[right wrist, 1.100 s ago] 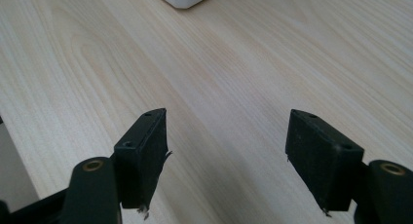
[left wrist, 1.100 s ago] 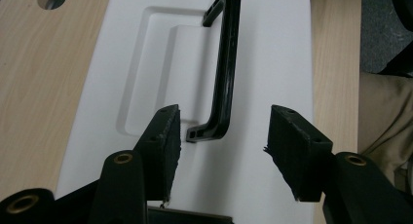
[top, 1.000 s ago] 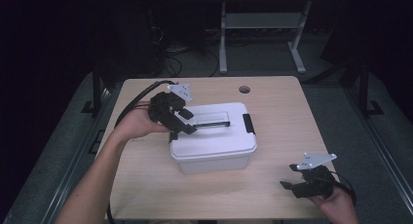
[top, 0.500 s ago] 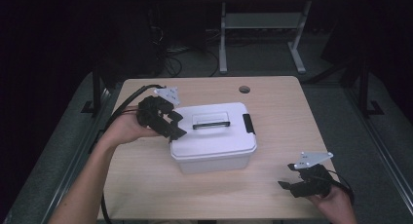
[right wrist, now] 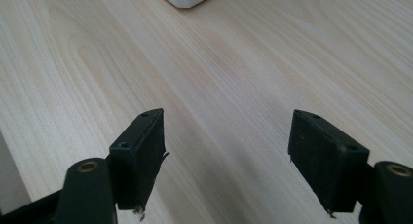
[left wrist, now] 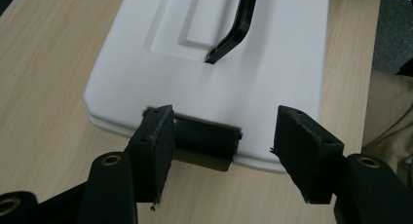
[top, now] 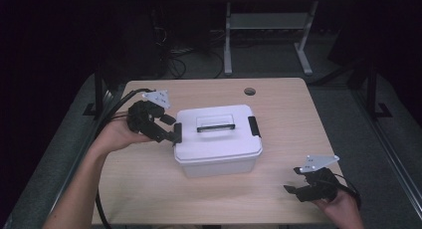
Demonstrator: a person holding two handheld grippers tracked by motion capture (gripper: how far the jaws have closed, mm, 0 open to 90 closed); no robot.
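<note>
**Left gripper lined up on the box's side latch**

A white lidded plastic box (top: 218, 139) sits near the middle of the counter (top: 278, 97), its black carry handle (top: 215, 126) lying flat in a recess on the lid. The left gripper (top: 171, 131) is at the box's left end, its jaws apart and straddling the black latch (left wrist: 204, 142) there, one jaw just beside it and the other standing off. The right gripper (top: 298, 189) rests near the counter's front right corner, well apart from the box, jaws apart over bare wood.

The box looks rigid and smooth, probably light if empty, and likely slippery on its plain walls. The latches, one at each end, and the handle offer the surest hold; the latch is likely a stiff clip needing a firm pull outward.
</note>
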